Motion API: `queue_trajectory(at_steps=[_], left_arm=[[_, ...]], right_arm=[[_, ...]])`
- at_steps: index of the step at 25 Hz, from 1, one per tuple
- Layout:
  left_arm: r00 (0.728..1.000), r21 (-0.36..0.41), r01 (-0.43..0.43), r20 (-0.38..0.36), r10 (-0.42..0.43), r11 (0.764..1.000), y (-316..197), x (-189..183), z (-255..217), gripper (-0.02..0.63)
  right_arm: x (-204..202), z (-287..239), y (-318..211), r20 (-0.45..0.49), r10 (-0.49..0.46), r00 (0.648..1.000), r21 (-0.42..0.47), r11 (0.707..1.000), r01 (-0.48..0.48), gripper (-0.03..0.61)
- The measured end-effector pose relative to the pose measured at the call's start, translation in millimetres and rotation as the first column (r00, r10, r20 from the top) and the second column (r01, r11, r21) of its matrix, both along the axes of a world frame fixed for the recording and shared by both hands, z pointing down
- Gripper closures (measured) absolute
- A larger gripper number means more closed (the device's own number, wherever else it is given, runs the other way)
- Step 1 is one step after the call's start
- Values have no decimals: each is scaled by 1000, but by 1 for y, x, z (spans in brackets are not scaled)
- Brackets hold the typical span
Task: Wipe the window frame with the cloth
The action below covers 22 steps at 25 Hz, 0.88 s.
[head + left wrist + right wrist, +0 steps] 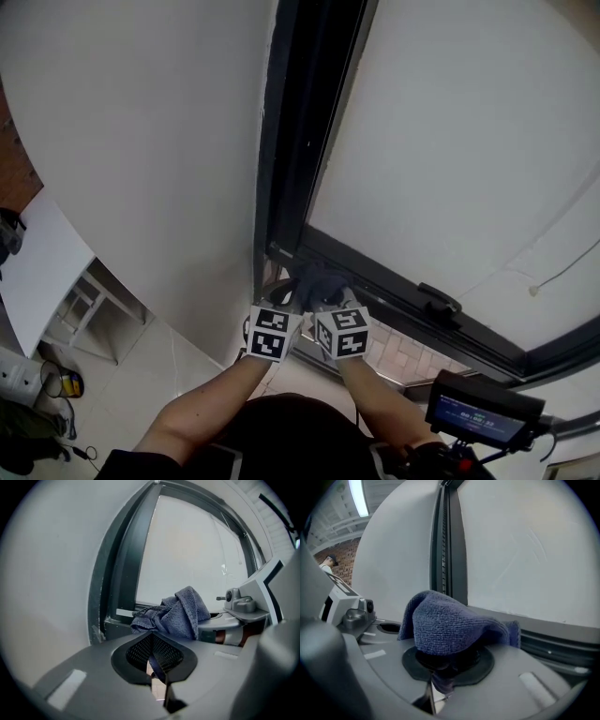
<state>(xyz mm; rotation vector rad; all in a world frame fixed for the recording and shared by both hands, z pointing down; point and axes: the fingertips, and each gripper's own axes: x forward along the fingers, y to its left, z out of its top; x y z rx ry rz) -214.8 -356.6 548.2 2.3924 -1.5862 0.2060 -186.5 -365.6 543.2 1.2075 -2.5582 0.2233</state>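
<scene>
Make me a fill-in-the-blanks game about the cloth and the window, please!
1. The cloth is ____ in colour.
2. The right claw is shut on the ____.
3. In the head view, the left claw and the right claw are close together at the bottom ____ corner of the window frame.

Missing words: blue; cloth; left.

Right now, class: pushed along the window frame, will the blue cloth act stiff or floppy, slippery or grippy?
Probably floppy: the cloth droops in folds over the right gripper. Its looped pile likely drags rather than slides; it may bunch.
</scene>
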Motion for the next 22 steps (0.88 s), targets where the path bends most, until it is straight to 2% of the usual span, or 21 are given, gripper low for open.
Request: queue_trajectory(at_steps=[3, 5, 14, 22], left_arm=[[999, -28, 38, 16, -38, 999, -3, -19, 5, 623], [999, -37, 52, -2, -52, 998, -5, -29, 7, 623], [996, -12, 85, -38, -86, 996, -13, -64, -1, 623], [997, -27, 68, -39, -69, 997, -12, -66, 4, 623]], right_arm=[[-21, 2, -6, -9, -20, 1000, -6, 1000, 20, 530], [-32, 3, -9, -20, -29, 999, -6, 1000, 29, 531], [-60, 2, -16, -26, -41, 999, -9, 999, 41, 529], [-70, 4, -21, -42, -37, 998, -28, 999, 36, 529]])
